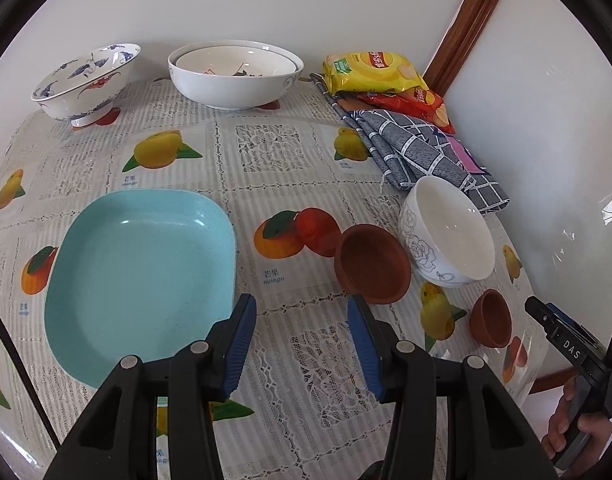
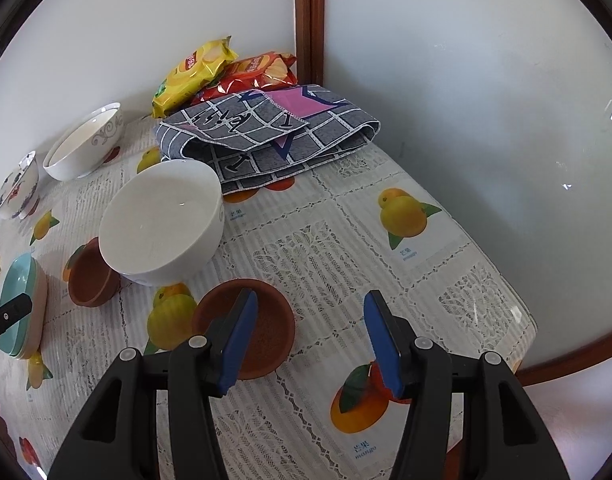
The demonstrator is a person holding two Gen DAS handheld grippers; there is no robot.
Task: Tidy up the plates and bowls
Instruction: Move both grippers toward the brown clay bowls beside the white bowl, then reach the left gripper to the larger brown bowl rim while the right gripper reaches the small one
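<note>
Our left gripper (image 1: 302, 344) hangs with its blue pads spread wide, gripping nothing, above bare tablecloth (image 1: 266, 152) between the blue plate (image 1: 142, 276) and the larger brown bowl (image 1: 371, 264). The plate lies just beside the left pad, toward the table's near left edge. The larger brown bowl touches the white rose-patterned bowl (image 1: 449, 232), which sits toward the right edge.

Our right gripper (image 2: 309, 336) is likewise released, jaws well apart and empty. Its left pad overlaps the small brown bowl (image 2: 266, 328) in the right wrist view; whether it touches the bowl we cannot tell.

Along the far edge stand a blue-and-white patterned bowl (image 1: 86, 80) and a large white bowl (image 1: 236, 80) with another white bowl nested inside. In the far right corner lie a grey checked cloth (image 2: 266, 136) and two snack bags (image 2: 222, 76).
</note>
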